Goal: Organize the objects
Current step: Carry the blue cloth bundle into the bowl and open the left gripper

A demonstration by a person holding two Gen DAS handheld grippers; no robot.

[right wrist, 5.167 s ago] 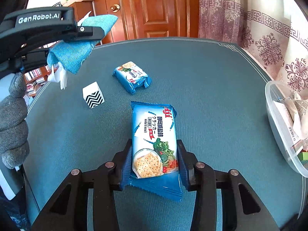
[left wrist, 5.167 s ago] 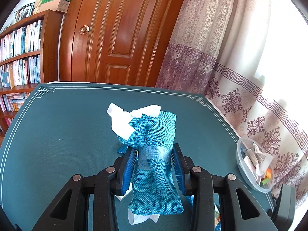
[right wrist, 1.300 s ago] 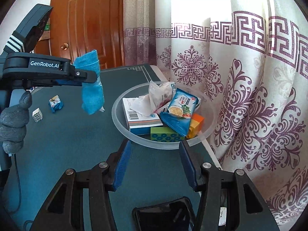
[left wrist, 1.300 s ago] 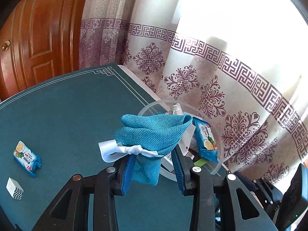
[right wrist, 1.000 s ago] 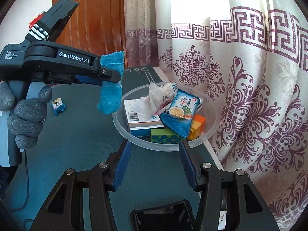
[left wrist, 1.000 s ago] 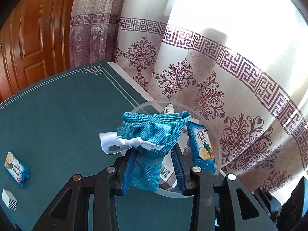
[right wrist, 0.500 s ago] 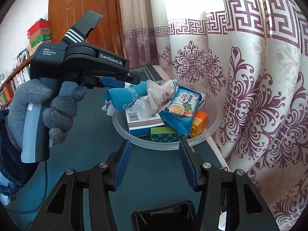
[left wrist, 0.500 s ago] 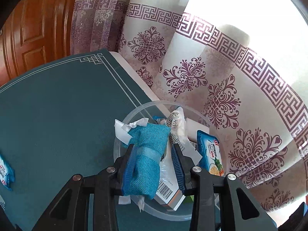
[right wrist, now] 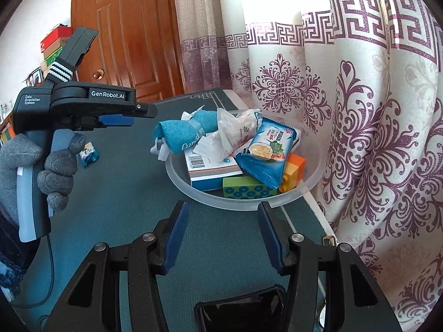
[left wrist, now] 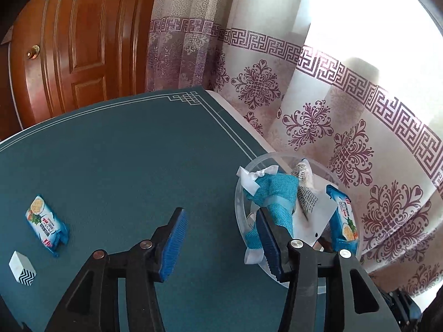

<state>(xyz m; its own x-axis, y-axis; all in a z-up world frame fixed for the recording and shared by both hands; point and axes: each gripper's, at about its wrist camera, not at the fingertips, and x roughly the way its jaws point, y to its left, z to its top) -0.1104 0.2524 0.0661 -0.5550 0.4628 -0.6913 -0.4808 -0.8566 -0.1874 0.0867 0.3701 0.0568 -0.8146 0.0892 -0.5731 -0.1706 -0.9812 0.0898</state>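
Watching from beside the table, that rolled blue cloth (right wrist: 191,131) looks light and squishy, best pinched around its banded middle, and it now lies on the clear bowl's rim (right wrist: 177,177), as the left gripper (left wrist: 221,244) has just been opening with nothing between its jaws. The right gripper (right wrist: 221,238) hangs apart and empty too. Teal felt tabletop (left wrist: 124,166) looks grippy, with a cracker pack (left wrist: 45,225) left, and curtains (right wrist: 360,110) crowd the bowl.

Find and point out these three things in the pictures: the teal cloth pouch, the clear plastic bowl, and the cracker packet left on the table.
teal cloth pouch (right wrist: 191,131), right wrist view, its woven middle.
clear plastic bowl (right wrist: 238,203), right wrist view, its near rim.
cracker packet (left wrist: 45,225), left wrist view, the wrapper's middle.
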